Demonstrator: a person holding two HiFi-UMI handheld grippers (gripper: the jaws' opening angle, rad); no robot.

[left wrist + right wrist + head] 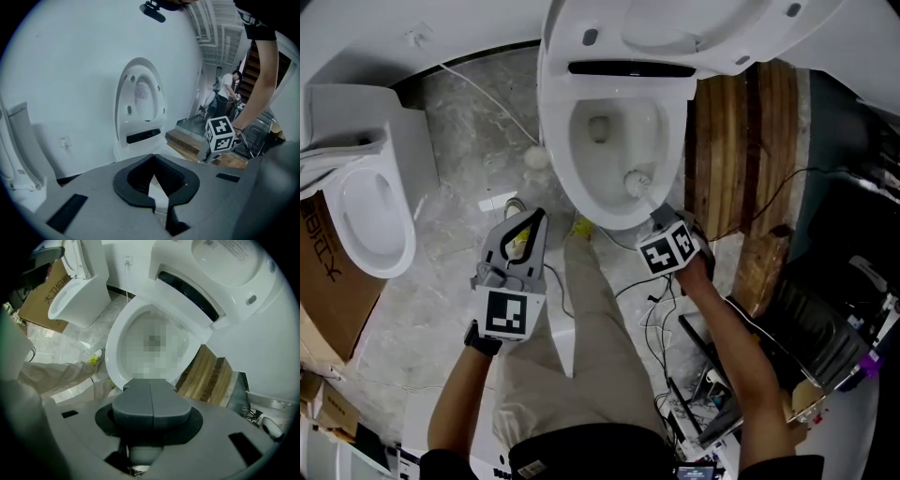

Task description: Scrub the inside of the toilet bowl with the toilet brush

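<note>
The toilet bowl (555, 150) and toilet brush (637, 181) are white. The floor (478, 141) is grey marble; planks (741, 131) at right are brown-striped.

- The floor (459, 141) on my feed is grey, veined, marble-look stone, with a thin white cable (487, 98) trailing across it.
- I see a plain white wall (70, 70) behind, with a small socket (64, 141) low down.
- A second white toilet (366, 206) stands at the left, with a brown cardboard box (323, 281) just beside it.
- Dark and pale wooden boards (736, 131) lie side by side on the right.
- Black cables and gear (825, 319) clutter the right edge.
- Far back, the left gripper view shows a person (228, 86) standing.
- The light looks even and soft to me.
</note>
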